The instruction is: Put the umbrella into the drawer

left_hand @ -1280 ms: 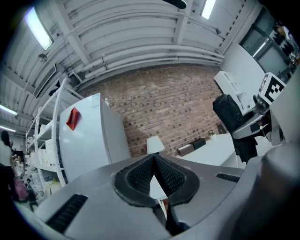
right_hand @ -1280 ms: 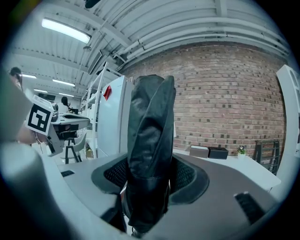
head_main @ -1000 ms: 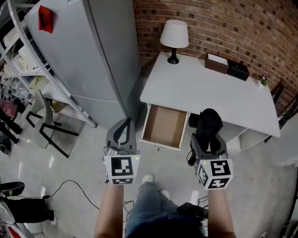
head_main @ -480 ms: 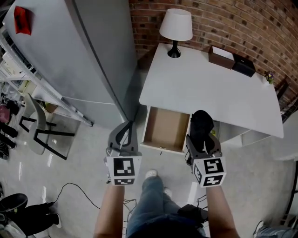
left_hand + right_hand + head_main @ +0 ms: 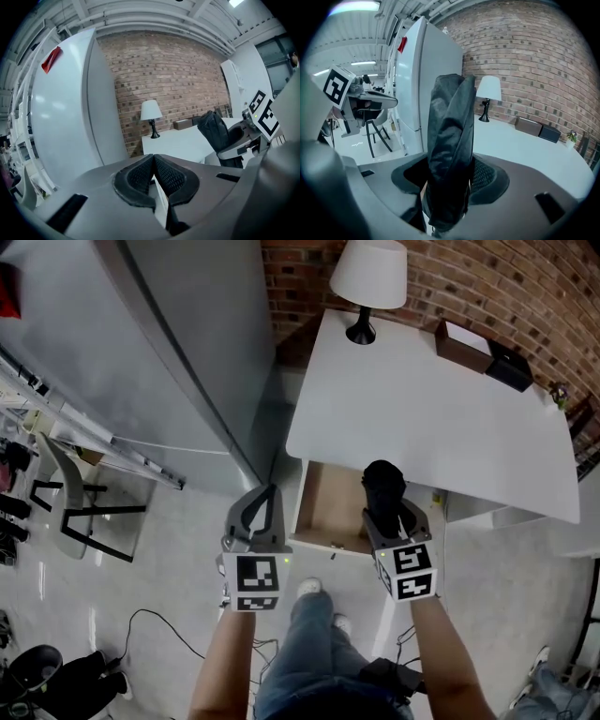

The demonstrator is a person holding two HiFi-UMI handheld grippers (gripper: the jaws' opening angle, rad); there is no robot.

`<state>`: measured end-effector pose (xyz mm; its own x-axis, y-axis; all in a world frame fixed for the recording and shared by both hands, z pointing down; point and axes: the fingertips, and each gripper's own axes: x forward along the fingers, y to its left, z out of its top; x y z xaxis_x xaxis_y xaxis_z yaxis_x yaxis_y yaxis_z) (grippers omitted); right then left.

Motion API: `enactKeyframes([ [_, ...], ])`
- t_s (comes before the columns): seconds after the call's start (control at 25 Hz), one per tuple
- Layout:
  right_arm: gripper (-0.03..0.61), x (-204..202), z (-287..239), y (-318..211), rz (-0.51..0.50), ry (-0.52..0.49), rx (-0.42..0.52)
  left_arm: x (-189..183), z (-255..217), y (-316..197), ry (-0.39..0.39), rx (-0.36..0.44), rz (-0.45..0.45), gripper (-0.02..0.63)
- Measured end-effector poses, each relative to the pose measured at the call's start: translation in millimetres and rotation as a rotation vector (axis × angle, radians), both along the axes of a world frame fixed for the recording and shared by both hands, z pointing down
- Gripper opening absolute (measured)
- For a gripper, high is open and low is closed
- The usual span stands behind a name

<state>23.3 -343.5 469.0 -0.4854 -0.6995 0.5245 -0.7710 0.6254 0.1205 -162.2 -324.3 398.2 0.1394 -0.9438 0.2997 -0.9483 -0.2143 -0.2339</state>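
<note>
Right gripper (image 5: 387, 517) has its jaws clamped on a folded black umbrella (image 5: 382, 484), the pads pressing its fabric from both sides. In the right gripper view the umbrella (image 5: 451, 126) stands nearly upright between the jaws (image 5: 450, 177), with its top rising well past them. It is held in the air at the desk's front edge, over the right end of the open drawer (image 5: 323, 507), and not inside it. From the left gripper view its top (image 5: 214, 130) shows above the desk's surface.

Left gripper (image 5: 266, 495) is in front of the desk's left corner, just left of the drawer. Its jaws are pressed together with nothing between them (image 5: 153, 169).

The drawer is pulled out from under the desk's front, and what shows of its brown bottom is bare. The white desk (image 5: 441, 418) stands against a brick wall. A lamp (image 5: 368, 277) sits at its back left corner, with a brown box (image 5: 461, 345) and a black box (image 5: 511, 367) along its back edge. Left of the desk stands a grey fridge (image 5: 187, 334), and beyond that a chair (image 5: 66, 493). In front of the desk, the person's shoe (image 5: 305, 590) shows on the floor between the two arms.
</note>
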Motion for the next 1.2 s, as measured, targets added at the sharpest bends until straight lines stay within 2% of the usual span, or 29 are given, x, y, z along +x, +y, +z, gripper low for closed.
enactKeyframes([
  [0.56, 0.232, -50, 101, -34, -0.143, 0.2, -0.139, -21, 59, -38, 0.033, -0.105, 0.025, 0.002],
  [0.88, 0.232, -62, 151, -44, -0.178, 0.266, -0.221, -24, 86, -52, 0.035, -0.145, 0.042, 0.002],
  [1.2, 0.233, -75, 182, -50, -0.23, 0.328, -0.246, -31, 116, -57, 0.039, -0.172, 0.038, 0.002],
])
